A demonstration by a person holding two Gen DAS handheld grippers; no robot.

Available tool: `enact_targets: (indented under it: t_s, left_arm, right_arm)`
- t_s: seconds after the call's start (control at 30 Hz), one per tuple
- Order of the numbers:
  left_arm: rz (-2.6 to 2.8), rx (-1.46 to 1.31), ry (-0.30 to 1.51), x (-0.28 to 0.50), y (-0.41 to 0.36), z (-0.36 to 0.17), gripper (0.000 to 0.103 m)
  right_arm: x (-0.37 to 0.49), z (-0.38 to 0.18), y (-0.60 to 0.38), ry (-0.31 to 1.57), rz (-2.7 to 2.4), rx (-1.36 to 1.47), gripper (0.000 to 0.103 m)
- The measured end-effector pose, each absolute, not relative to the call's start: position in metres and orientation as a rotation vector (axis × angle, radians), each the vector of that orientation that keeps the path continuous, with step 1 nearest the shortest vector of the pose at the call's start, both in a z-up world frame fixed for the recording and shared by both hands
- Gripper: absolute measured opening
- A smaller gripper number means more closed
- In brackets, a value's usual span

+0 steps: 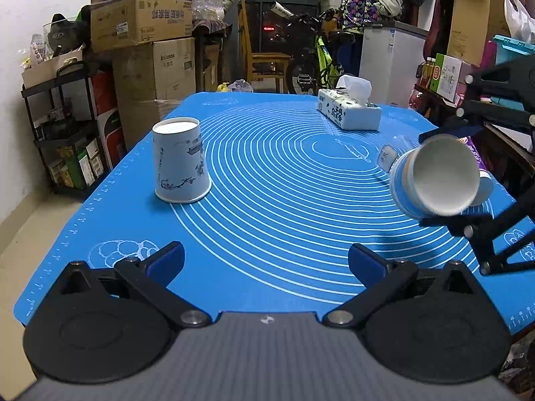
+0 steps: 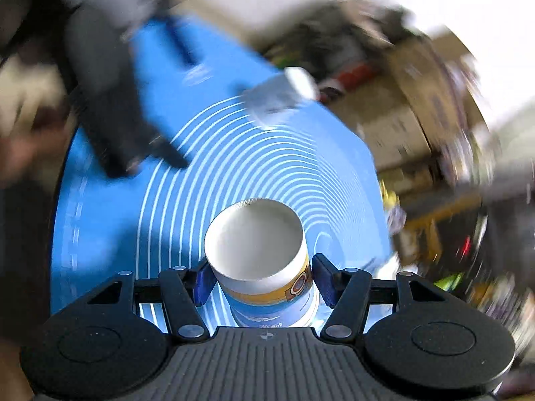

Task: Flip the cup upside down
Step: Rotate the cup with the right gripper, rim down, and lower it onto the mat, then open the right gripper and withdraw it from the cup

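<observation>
Paper cup (image 2: pixel 259 254) clamped in right gripper (image 2: pixel 264 282), tilted above blue mat (image 1: pixel 284 173) near right edge — left gripper (image 1: pixel 265 262) spread wide, holding nothing; second cup (image 1: pixel 180 160) inverted near left edge.

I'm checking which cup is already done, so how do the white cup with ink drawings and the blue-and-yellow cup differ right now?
The white ink-drawn cup stands upside down on the blue mat, untouched; the blue-and-yellow cup is held off the mat, tilted, mouth showing. The right gripper clamps the blue-and-yellow cup; the open left gripper holds nothing. Both look like paper cups with white insides or bases.
</observation>
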State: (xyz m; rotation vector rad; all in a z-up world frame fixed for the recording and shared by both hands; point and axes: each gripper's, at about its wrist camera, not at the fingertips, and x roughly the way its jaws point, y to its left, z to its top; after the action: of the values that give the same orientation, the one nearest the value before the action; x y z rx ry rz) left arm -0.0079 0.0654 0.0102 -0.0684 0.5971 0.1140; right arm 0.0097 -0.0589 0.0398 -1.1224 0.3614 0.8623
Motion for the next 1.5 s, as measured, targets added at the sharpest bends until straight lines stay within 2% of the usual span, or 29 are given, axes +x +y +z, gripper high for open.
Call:
enact_targets:
  t_s: [0.17, 0.27, 0.57, 0.73, 1.07, 1.13, 1.3, 1.5]
  left_arm:
    - [0.106, -0.053, 0.587, -0.007, 0.059, 0.01, 0.103]
    - [0.105, -0.048, 0.58, -0.006, 0.057, 0.009, 0.103]
    - [0.1, -0.025, 0.583, -0.003, 0.05, 0.004, 0.103]
    - [0.091, -0.021, 0.583, -0.003, 0.047, 0.002, 0.103]
    - [0.064, -0.019, 0.552, -0.006, 0.038, 0.006, 0.103]
    - [0.055, -0.004, 0.542, -0.008, 0.036, 0.006, 0.103]
    - [0.041, 0.012, 0.526, -0.01, 0.032, 0.006, 0.103]
    - [0.042, -0.009, 0.499, -0.013, 0.029, 0.006, 0.103]
  right_arm:
    - [0.047, 0.047, -0.093, 0.545, 0.908, -0.671, 0.066]
    - [0.059, 0.04, -0.102, 0.615, 0.903, -0.509, 0.066]
    - [0.082, 0.012, -0.119, 0.708, 0.803, -0.288, 0.064]
    - [0.08, 0.009, -0.117, 0.689, 0.794, -0.314, 0.064]
    - [0.059, 0.021, -0.141, 0.631, 0.73, -0.27, 0.091]
    - [0.048, 0.022, -0.15, 0.591, 0.712, -0.272, 0.101]
    - [0.016, 0.016, -0.164, 0.483, 0.66, -0.309, 0.101]
    - [0.002, 0.0, -0.176, 0.453, 0.656, -0.226, 0.101]
